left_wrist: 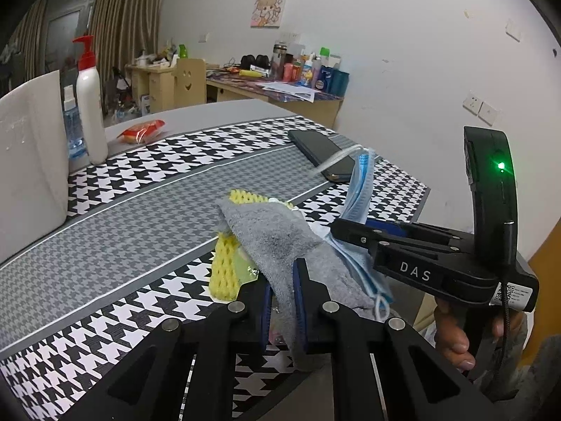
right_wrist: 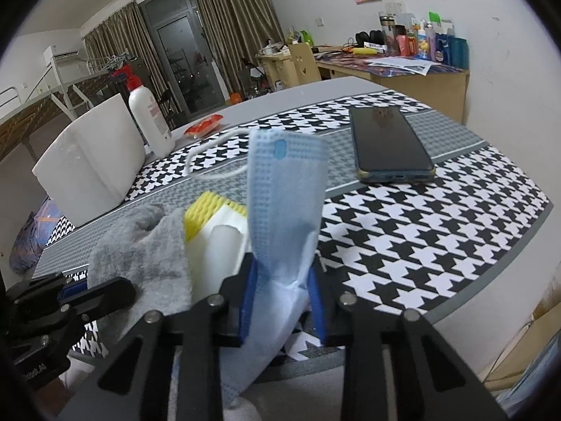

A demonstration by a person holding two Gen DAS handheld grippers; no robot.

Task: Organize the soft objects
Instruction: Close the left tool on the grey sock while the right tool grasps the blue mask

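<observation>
Between blue pads, face mask (right_wrist: 284,210) upright, lengthwise seemingly

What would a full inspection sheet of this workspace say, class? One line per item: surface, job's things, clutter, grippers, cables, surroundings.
Surface: table under a black-and-white houndstooth mat with grey bands.
Job's things: grey cloth; blue face mask; yellow foam net lying under the cloth.
Clutter: phone, pump bottle, red packet, white box.
Grippers: left gripper shut on the grey cloth; right gripper shut on the blue face mask, which stands up out of its jaws.
Cables: black cable hanging at the right gripper's handle.
Surroundings: cluttered desk, curtains, wall picture.
</observation>
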